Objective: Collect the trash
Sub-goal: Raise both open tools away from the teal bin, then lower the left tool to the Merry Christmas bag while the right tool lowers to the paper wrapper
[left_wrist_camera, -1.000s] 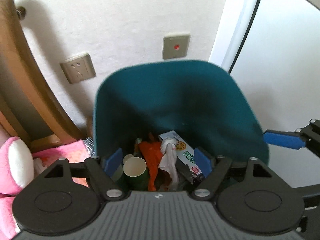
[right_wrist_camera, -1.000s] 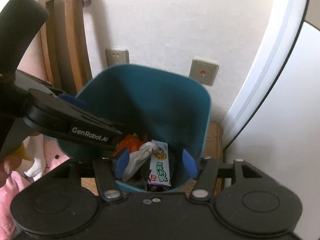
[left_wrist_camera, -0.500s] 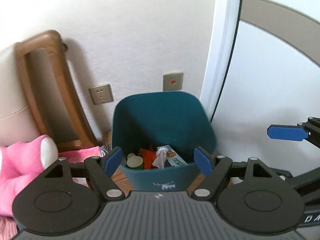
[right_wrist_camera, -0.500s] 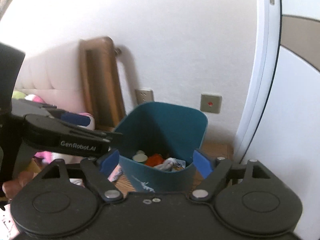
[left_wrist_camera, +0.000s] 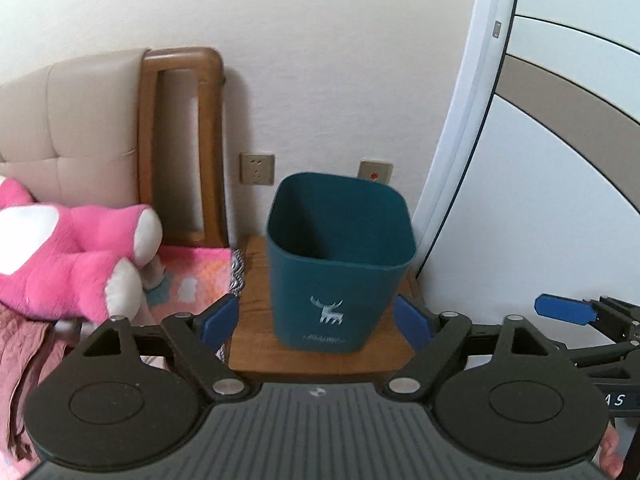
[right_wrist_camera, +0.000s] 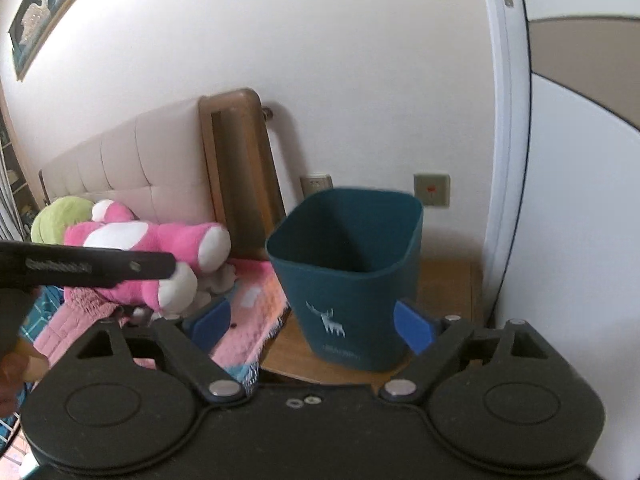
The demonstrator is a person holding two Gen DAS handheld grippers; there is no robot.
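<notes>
Both grippers, left [left_wrist_camera: 318, 320] and right [right_wrist_camera: 314, 322], had just spread wide, empty, back from the bin [left_wrist_camera: 340, 264]; dropping looked done.

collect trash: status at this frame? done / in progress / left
Done: nothing shows now; the teal bin's inside is hidden at this angle. In hand: nothing. Left gripper and right gripper are empty, jaws just opened wider, short of the bin. Left: no loose trash visible on the wooden nightstand.
</notes>
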